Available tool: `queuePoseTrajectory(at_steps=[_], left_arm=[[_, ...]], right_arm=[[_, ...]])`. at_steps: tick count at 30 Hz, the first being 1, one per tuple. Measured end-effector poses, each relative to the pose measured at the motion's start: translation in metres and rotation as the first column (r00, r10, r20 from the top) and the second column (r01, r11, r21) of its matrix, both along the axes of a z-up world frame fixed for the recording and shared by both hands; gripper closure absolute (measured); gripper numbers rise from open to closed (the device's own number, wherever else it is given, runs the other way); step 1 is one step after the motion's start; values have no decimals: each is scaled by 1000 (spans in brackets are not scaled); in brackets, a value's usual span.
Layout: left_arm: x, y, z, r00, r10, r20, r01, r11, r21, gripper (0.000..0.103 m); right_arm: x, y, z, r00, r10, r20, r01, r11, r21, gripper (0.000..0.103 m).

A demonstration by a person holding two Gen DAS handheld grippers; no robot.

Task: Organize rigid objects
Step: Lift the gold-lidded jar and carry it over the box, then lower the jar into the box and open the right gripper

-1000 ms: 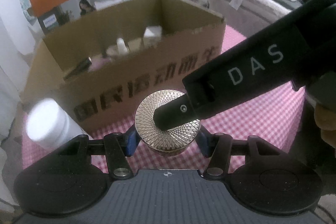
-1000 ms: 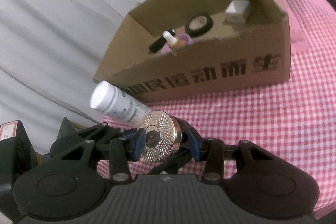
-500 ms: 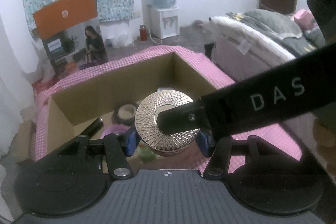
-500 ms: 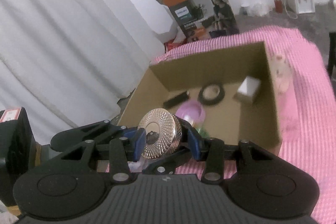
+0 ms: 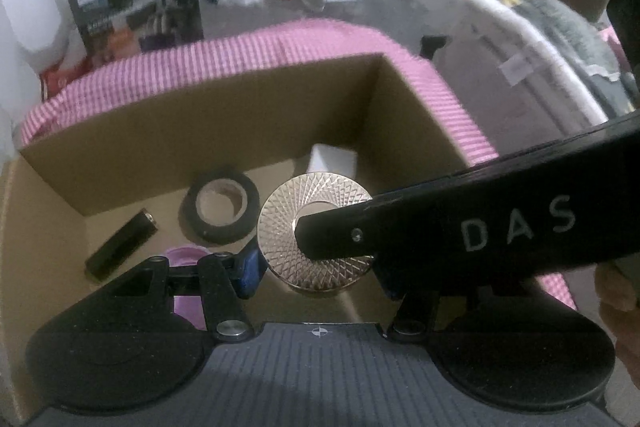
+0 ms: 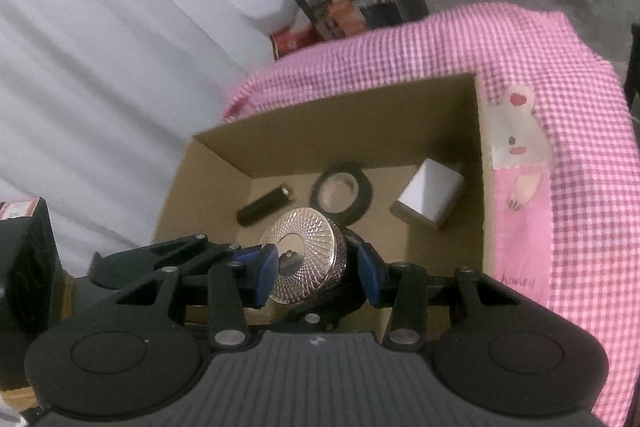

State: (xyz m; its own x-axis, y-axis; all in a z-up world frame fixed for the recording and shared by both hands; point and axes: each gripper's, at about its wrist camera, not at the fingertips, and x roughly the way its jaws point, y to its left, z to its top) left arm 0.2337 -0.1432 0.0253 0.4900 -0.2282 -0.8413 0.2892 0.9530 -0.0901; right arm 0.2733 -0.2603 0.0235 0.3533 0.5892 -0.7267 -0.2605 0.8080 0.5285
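A gold jar with a faceted lid (image 5: 316, 231) is held above the open cardboard box (image 6: 332, 115), pinched by both the left gripper (image 5: 316, 267) and the right gripper (image 6: 316, 267), each with its blue pads against the jar's sides. On the box floor, a black tape roll (image 6: 341, 191), a black tube (image 6: 264, 207) and a white box (image 6: 430, 197) near the right wall are seen. The box is carried on a pink checked tablecloth (image 6: 560, 67).
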Motion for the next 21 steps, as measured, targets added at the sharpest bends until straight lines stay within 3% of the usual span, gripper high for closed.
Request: queuePoseTrajectory(at_steps=[21], left_arm=[[32,16,-32,977,83,-197,-95,994,-55,45]], right_arm=[[35,33,-26,991,92,-99,-107,980,-167,56]])
